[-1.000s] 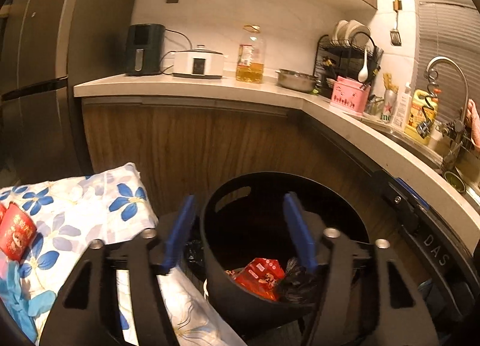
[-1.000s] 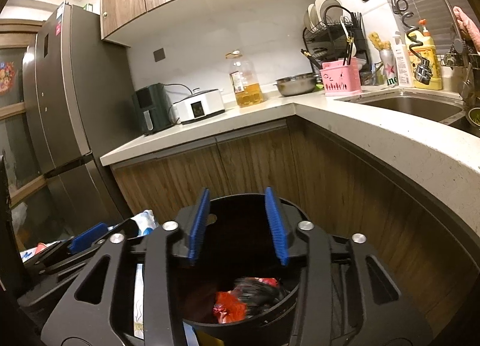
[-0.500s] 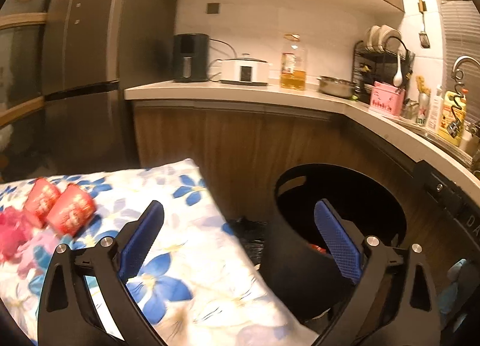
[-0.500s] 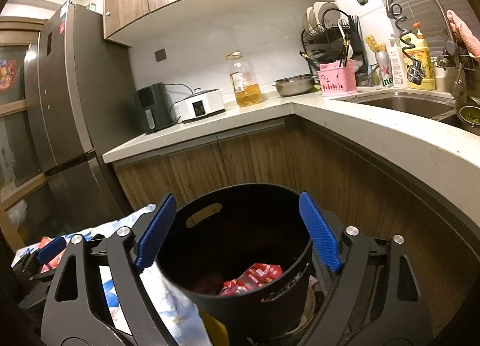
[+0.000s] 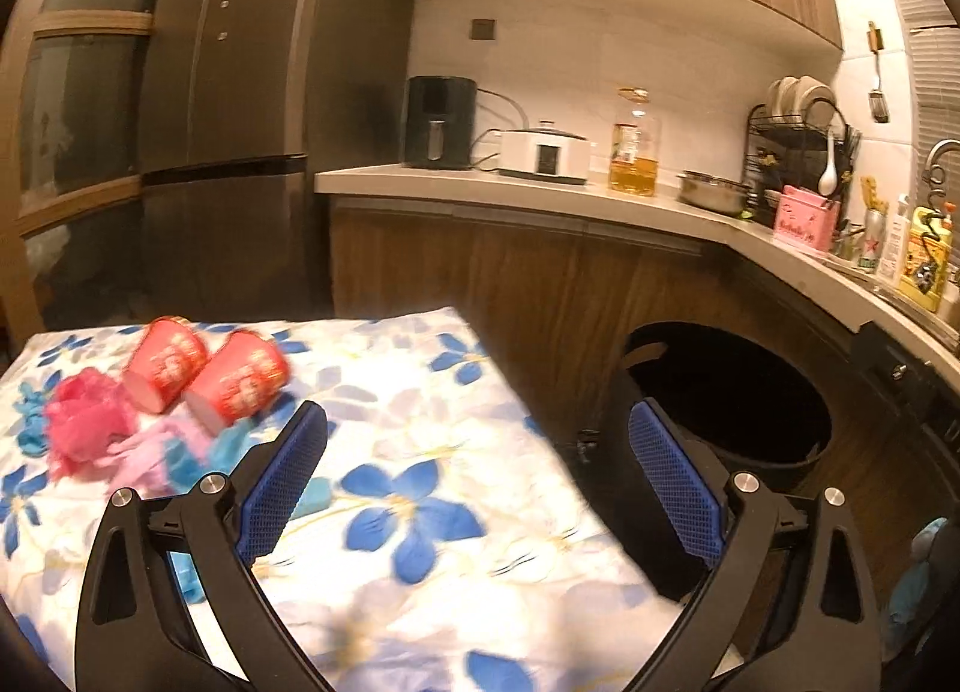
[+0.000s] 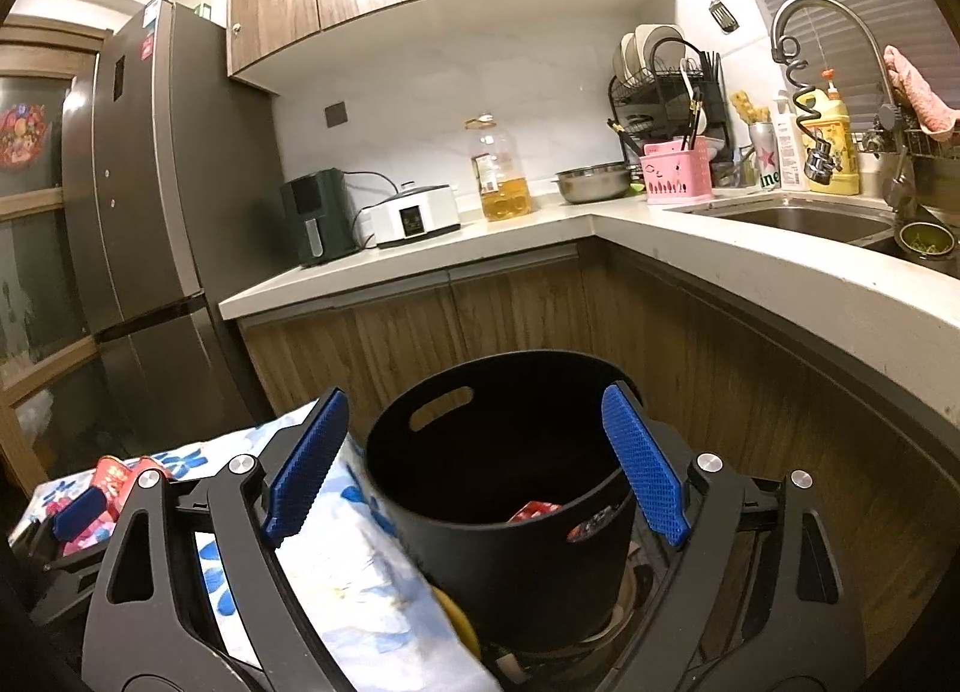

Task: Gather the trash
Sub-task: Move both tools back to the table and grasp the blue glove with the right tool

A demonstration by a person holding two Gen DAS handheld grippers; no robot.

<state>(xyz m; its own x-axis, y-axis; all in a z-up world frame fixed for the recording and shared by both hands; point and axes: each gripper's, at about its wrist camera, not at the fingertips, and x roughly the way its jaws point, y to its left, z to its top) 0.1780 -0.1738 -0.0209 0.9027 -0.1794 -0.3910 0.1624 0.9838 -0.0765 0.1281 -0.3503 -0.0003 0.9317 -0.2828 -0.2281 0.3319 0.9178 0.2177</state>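
From the left wrist view I judge I am between drops, heading for the next pickup: my left gripper (image 5: 474,479) has just been opening and now stands spread wide with nothing between its blue pads. Ahead of it and off to its left, on the flowered cloth (image 5: 420,560), lie two red paper cups (image 5: 204,371) on their sides, touching each other, with crumpled pink wrapping (image 5: 90,428) just beside them, further left. The black bin (image 5: 774,452) sits off to the gripper's right, below the table edge. The next move, as I see it, calls for swinging left and forward until one cup sits between the pads, then closing gently, since a paper cup will crush. From the right wrist view, my right gripper (image 6: 474,464) has also just been opening and is wide and empty; the bin stands directly ahead, framed between the pads but not touched, red wrappers (image 6: 534,512) already lying inside. The cups show far to its left, partly hidden behind the left gripper.
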